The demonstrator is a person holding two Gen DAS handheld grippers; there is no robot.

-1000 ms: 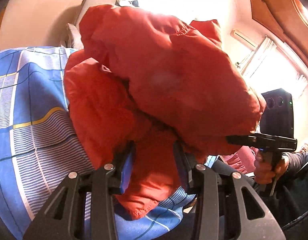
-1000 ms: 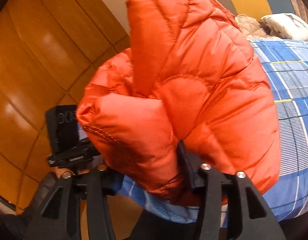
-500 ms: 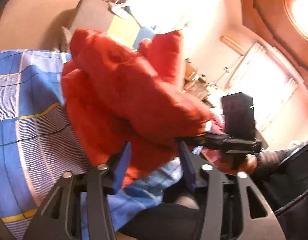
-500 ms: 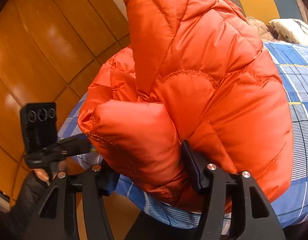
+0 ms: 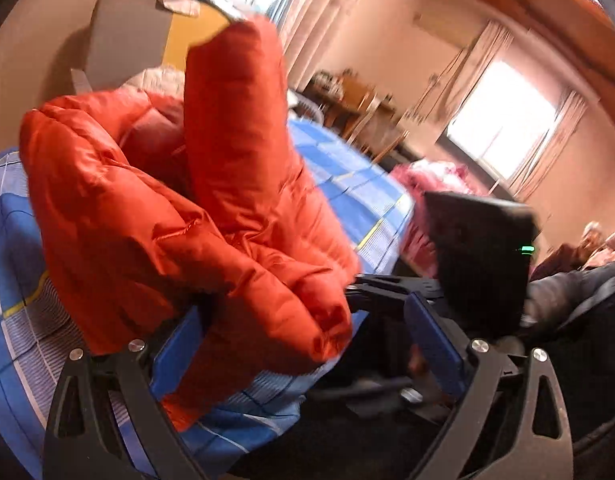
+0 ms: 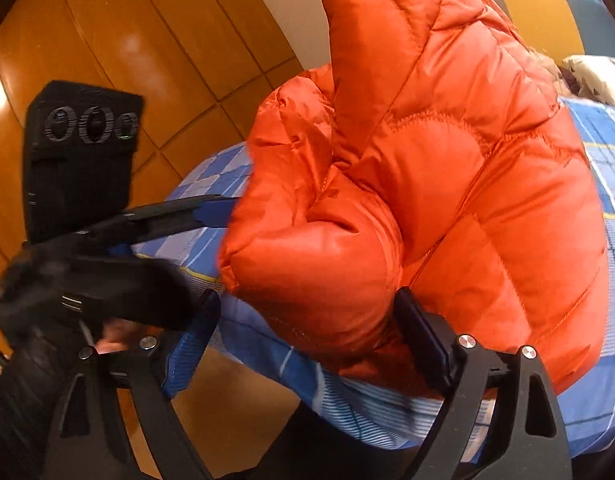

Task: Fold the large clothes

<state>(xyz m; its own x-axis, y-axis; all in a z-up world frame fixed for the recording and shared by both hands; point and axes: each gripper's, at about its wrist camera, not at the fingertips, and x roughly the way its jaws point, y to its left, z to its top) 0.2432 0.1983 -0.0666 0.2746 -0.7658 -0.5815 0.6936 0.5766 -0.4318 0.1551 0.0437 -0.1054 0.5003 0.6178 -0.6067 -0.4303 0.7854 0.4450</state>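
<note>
Only leftward, bright window (image 5: 503, 128), rightward, wooden floor (image 6: 107, 32)

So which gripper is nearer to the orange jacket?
Right. The right gripper has the orange jacket bulging between its open jaws; the left gripper, also open, sits just beside the jacket's edge.

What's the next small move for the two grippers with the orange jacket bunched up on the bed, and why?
Probably draw both grippers back clear of the orange jacket, then regrasp at an edge. The left gripper and right gripper have just been opening; jaws stand wide, with jacket folds between them but not clamped. The jacket sits in a puffy heap on the blue checked bedspread, one part standing up, not flat.
</note>
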